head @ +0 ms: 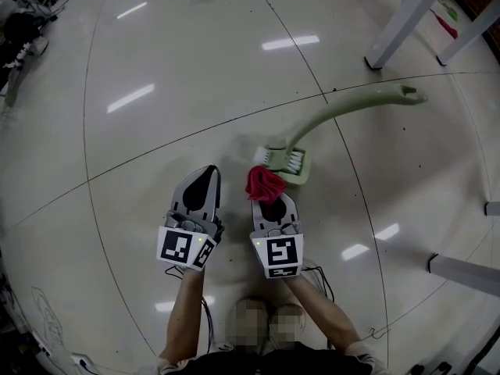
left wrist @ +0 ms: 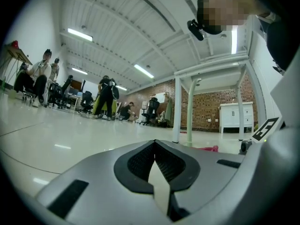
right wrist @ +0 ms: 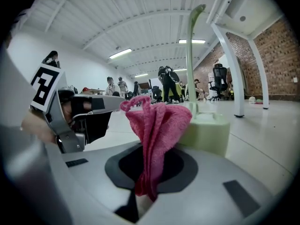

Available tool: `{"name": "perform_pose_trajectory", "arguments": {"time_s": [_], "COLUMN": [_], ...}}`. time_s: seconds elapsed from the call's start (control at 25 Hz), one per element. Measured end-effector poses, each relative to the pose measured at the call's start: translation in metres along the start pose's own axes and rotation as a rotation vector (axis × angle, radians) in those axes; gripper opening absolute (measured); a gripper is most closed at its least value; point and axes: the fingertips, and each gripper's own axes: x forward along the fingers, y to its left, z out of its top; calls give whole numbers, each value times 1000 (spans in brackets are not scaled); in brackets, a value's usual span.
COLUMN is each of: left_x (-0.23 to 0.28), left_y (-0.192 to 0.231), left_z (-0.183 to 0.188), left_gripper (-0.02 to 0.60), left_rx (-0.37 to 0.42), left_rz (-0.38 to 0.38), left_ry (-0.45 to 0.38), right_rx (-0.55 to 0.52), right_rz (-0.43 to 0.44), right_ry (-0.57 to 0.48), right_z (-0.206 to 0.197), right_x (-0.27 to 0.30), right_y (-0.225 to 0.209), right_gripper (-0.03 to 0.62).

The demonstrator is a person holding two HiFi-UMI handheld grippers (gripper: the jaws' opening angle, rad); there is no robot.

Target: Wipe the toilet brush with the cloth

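Holder (head: 301, 180) of pale green stands on the tiled floor (head: 156, 131), and the brush (head: 344, 112) sits in it. White bristles (head: 273, 159) show at the holder's top in the head view. The long green handle rises from it, curving away towards the white table legs (head: 406, 18). In the right gripper view the handle (right wrist: 191, 55) stands upright out of the boxy holder (right wrist: 208, 132).

The right gripper (head: 265, 197) is closed on the red cloth (head: 264, 182). Its jaws pinch the lower folds, and the rest of the cloth (right wrist: 157, 121) bunches upward above the tips. The cloth hangs just beside the holder's near left edge; whether the two touch cannot be told.

The left gripper (head: 208, 172) lies alongside the right one, a little to its left and apart from the brush. Its jaws are pressed together with nothing between them, as the left gripper view (left wrist: 154, 146) shows plainly. It points level across the floor, towards a white table (left wrist: 211, 78) and a brick wall (left wrist: 211, 107). People (left wrist: 105, 97) and office chairs stand far off in the room.
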Motion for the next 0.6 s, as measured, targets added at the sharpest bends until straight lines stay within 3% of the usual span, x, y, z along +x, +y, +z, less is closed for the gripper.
{"name": "perform_pose_trajectory", "arguments": {"time_s": [0.12,0.28,0.48,0.56,0.6], "left_x": [12,39,75,82,82], "left_y": [-13,-48,-79,-91,-99], "left_z": [14,28,3,-4,-5], "left_gripper": [5,8,176,201,244], "left_rx": [-9,5,31,28,31], "left_rz": [-94,-263,-446,-558,-631], "left_ry": [-52,-84,28,64,79], "right_rx": [49,90,107,99,93], "right_rz": [-15,-123,-210,-211,-209], "right_ry": [-59,-106,-58,-49,-49], "right_z": [12,20,11,10,10], "right_x": [-27,-67,-76,-75,-74], "right_y": [-7,-42,-78,-81,-81], "right_gripper": [31,31,31,31,31]}}
